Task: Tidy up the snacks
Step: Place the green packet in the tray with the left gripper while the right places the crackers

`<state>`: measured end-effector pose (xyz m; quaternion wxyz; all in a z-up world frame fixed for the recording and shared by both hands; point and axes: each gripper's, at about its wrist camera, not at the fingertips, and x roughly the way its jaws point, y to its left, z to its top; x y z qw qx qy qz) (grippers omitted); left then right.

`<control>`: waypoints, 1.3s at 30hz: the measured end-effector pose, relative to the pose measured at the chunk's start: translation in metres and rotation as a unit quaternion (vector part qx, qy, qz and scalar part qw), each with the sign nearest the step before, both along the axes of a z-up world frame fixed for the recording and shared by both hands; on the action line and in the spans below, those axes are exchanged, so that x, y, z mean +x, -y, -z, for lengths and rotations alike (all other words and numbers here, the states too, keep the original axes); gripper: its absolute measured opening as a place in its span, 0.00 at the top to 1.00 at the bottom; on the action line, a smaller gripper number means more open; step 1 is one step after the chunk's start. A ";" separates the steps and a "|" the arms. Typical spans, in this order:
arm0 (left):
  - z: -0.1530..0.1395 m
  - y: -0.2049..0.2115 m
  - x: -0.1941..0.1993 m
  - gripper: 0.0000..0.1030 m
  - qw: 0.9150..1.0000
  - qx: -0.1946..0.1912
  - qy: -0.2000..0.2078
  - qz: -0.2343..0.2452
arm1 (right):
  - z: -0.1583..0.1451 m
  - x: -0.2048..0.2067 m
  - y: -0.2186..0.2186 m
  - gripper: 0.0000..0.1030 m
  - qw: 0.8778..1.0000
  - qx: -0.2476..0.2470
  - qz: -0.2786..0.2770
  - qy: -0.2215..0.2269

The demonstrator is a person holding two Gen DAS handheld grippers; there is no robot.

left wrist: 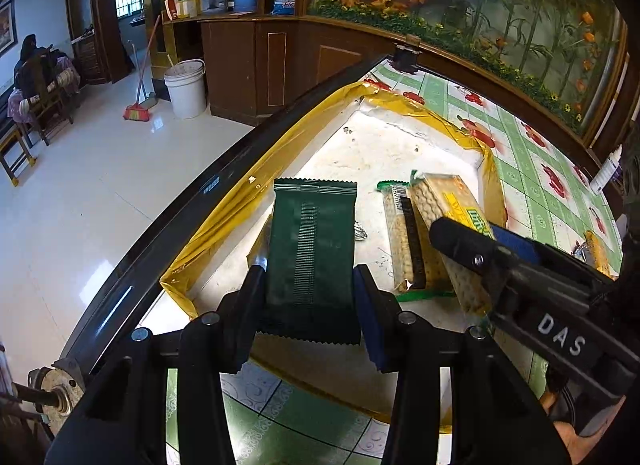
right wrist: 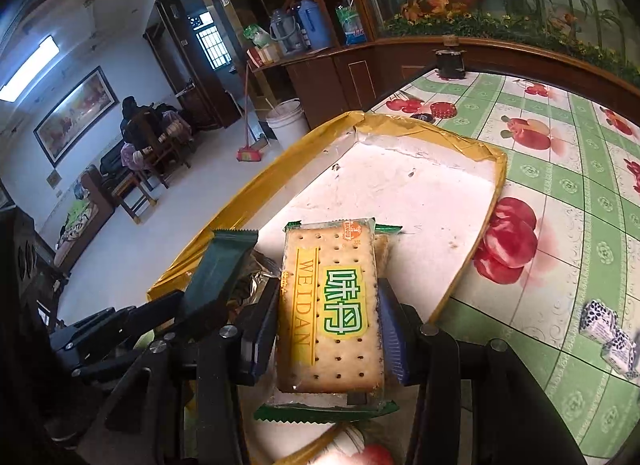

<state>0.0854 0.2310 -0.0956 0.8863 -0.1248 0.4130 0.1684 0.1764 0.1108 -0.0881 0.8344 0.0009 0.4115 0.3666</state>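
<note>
1. In the middle of both views, a shallow white tray (left wrist: 384, 153) with a yellow taped rim is lying on the green fruit-print tablecloth (left wrist: 520, 153), and I am working over it with both tools.
2. At the lower right of the right wrist view, two small speckled candies (right wrist: 608, 333) are sitting on the cloth outside the tray.
3. At the upper left of the left wrist view, a white bucket (left wrist: 186, 89) and a red broom (left wrist: 138, 111) are standing on the floor beside the wooden cabinet, well apart from the table.
4. A second cracker pack (left wrist: 400, 241) is lying in the tray between my two held packets, and a crumpled silver wrapper (left wrist: 360, 232) is showing just beside the green one.
5. My left gripper (left wrist: 310, 297) is pinching a dark green packet (left wrist: 310, 249) by its long sides; it is flat, with saw-tooth ends, hanging over the tray's near left part.
6. My right gripper (right wrist: 328, 329) is pinching a clear-wrapped cracker pack (right wrist: 330, 305), pale and dotted, with a yellow-green label reading WEIDAN, over the tray's near edge.
7. In the left wrist view, the right tool is crossing the lower right, hiding part of its pack.
</note>
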 end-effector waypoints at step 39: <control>-0.025 0.101 -0.012 0.29 0.995 0.056 0.042 0.067 | -0.001 -0.038 0.202 0.38 0.988 0.026 0.150 -0.001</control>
